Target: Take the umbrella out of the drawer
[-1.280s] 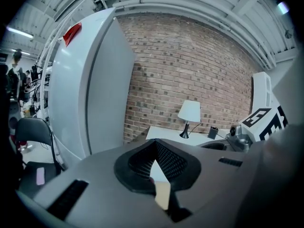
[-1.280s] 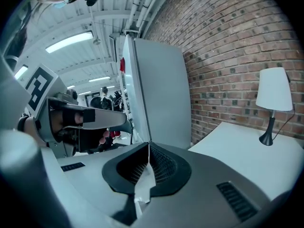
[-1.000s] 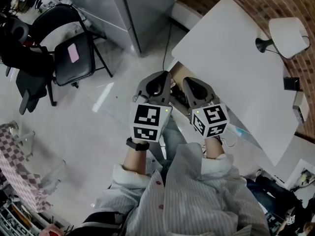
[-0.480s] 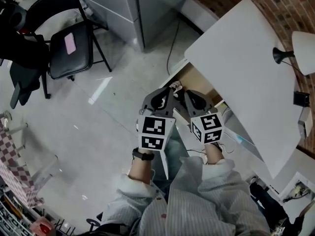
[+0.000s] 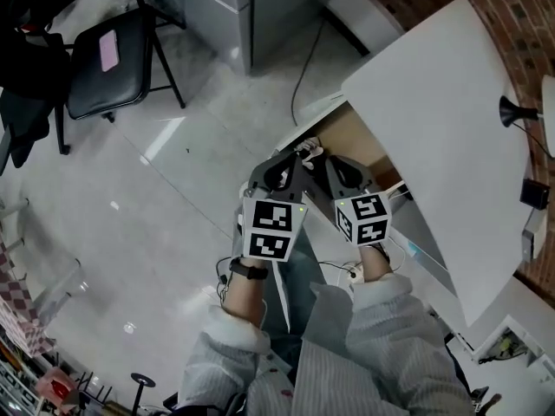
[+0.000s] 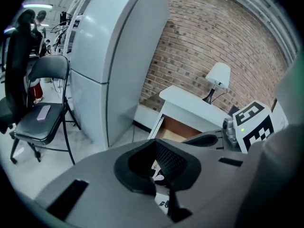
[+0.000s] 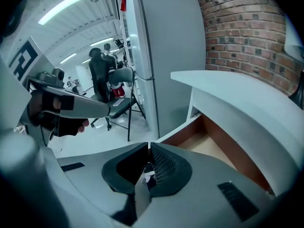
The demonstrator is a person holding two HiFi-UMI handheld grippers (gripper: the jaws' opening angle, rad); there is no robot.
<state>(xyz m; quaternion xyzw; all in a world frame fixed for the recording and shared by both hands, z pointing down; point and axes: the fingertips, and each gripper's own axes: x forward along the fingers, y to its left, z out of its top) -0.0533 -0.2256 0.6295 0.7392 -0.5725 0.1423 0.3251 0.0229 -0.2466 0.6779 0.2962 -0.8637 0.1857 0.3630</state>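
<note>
Both sit lower than a second ago, now at the front of the open drawer (image 5: 351, 135). Left gripper (image 5: 297, 154) and right gripper (image 5: 329, 161) are clenched and empty, which only the gripper views show. Umbrella (image 5: 305, 152) is in the drawer just under the tips, only a dark patterned bit visible.

Your grey right gripper (image 7: 148, 145), jaws pressed together, faces the open wood-lined drawer (image 7: 208, 147) under the white desk (image 7: 237, 94); maybe a pale scrap (image 7: 148, 174) shows below.

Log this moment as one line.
left gripper: shut, empty | right gripper: shut, empty | both: over front of open drawer under white desk | umbrella: not made out, not held
</note>
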